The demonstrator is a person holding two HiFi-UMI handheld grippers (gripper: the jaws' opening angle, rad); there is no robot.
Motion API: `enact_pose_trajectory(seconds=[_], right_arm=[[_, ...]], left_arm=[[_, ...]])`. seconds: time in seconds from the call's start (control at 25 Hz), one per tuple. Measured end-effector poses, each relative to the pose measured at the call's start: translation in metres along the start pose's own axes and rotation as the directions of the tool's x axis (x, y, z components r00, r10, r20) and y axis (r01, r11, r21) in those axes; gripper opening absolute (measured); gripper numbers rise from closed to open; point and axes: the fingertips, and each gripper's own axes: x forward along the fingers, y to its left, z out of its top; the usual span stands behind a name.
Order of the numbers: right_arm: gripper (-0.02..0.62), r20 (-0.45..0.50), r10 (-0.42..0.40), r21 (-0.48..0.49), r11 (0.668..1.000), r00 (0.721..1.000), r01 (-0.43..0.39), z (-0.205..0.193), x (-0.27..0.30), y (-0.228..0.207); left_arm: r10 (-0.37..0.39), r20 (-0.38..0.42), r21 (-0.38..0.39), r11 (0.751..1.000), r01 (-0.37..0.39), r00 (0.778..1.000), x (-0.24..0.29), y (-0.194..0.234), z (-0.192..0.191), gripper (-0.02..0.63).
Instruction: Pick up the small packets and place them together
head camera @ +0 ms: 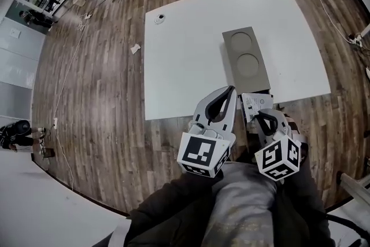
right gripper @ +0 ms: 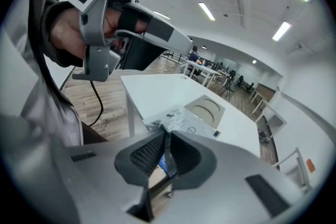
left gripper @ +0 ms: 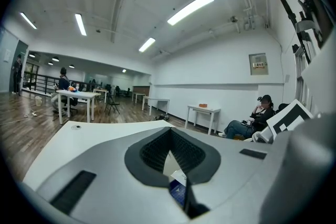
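Observation:
A white printed packet (head camera: 252,104) hangs over the table's near edge, and my right gripper (head camera: 263,115) is shut on its near end. In the right gripper view the packet (right gripper: 176,119) sticks out past the closed jaw tips of the right gripper (right gripper: 167,134), with a blue part behind them. My left gripper (head camera: 232,89) hovers just left of it, jaws together at the tips. In the left gripper view a white and blue piece (left gripper: 178,186) shows in the hollow behind the left gripper's (left gripper: 169,131) tips; I cannot tell if it is gripped.
A grey tray (head camera: 230,75) with two round recesses lies on the white table (head camera: 185,49) just beyond the packet. A small round white object (head camera: 160,18) sits at the table's far left. Wooden floor with cables surrounds the table; other tables and seated people are farther off.

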Motion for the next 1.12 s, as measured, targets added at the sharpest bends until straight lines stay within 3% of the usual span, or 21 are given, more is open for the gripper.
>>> enact_pose_trajectory(seconds=[0.24,0.76,1.12], right_arm=[[0.046,0.024,-0.008,0.005,1.0,1.0,0.007,0.012,0.007,-0.015],[0.046,0.003,-0.095,0.091,0.991,0.995,0.094,0.062,0.061,-0.108],[0.046,-0.081,-0.048,0.117,0.992,0.996,0.057,0.055,0.117,-0.129]], left_arm=[[-0.011,-0.006,-0.01,1.0,0.011,1.0,0.003,-0.001,-0.005,0.003],[-0.075,-0.027,-0.044,0.996,0.073,0.997,0.062,0.065,0.008,0.003],[-0.06,-0.084,-0.096,0.994,0.052,0.995,0.077,0.106,-0.015,0.003]])
